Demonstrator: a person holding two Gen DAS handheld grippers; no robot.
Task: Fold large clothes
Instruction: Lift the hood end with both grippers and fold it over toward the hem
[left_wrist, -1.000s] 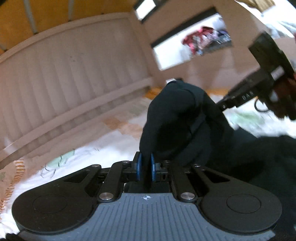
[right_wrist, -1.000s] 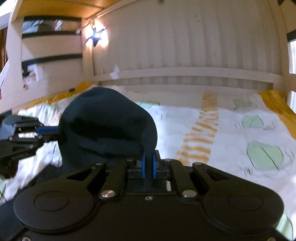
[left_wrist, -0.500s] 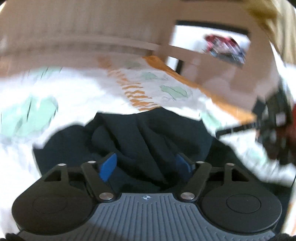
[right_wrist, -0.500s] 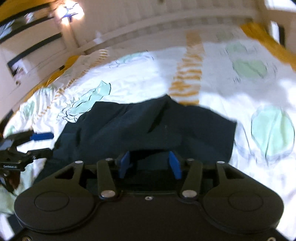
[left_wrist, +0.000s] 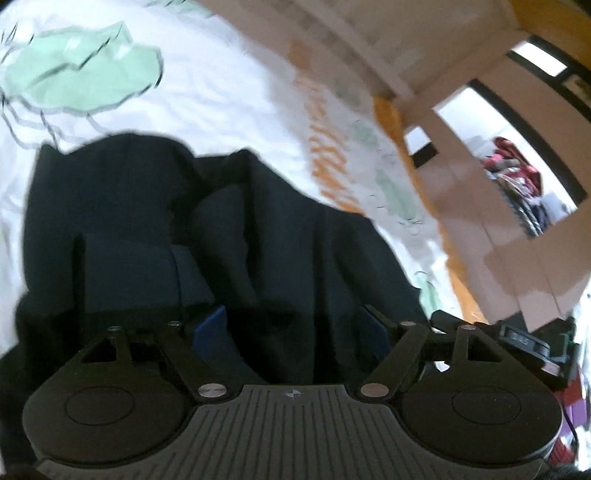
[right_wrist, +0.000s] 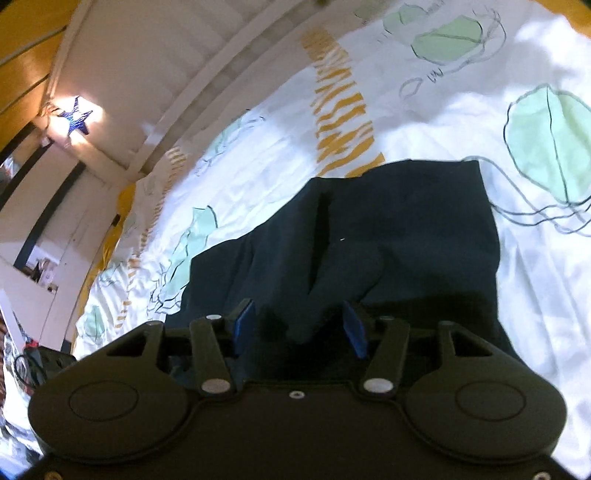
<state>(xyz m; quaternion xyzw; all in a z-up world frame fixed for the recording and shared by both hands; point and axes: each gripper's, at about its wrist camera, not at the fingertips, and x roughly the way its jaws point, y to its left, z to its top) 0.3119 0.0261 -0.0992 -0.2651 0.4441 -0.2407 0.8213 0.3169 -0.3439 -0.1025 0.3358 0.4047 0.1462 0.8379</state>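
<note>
A large dark navy garment (left_wrist: 258, 236) lies crumpled in soft folds on the bed. In the left wrist view my left gripper (left_wrist: 291, 328) hangs low over its near part. The jaws are opening, and cloth lies loose between the blue pads (left_wrist: 210, 326) without being pressed. In the right wrist view the same garment (right_wrist: 388, 229) spreads ahead with a straight far edge. My right gripper (right_wrist: 299, 325) is also opening, and a raised fold of cloth sits between its pads (right_wrist: 352, 328), untouched. The right gripper's black body (left_wrist: 524, 339) shows at the left view's right edge.
The bed sheet (right_wrist: 424, 122) is white with green and orange prints. A white slatted bed wall (right_wrist: 177, 62) runs along the far side, with a lit star lamp (right_wrist: 75, 118) at its corner. Open shelves hold coloured clothes (left_wrist: 517, 184).
A second ago both grippers were shut on the lifted garment. Both have since opened, and the garment has dropped onto the bed. Both views have sunk and rolled.
</note>
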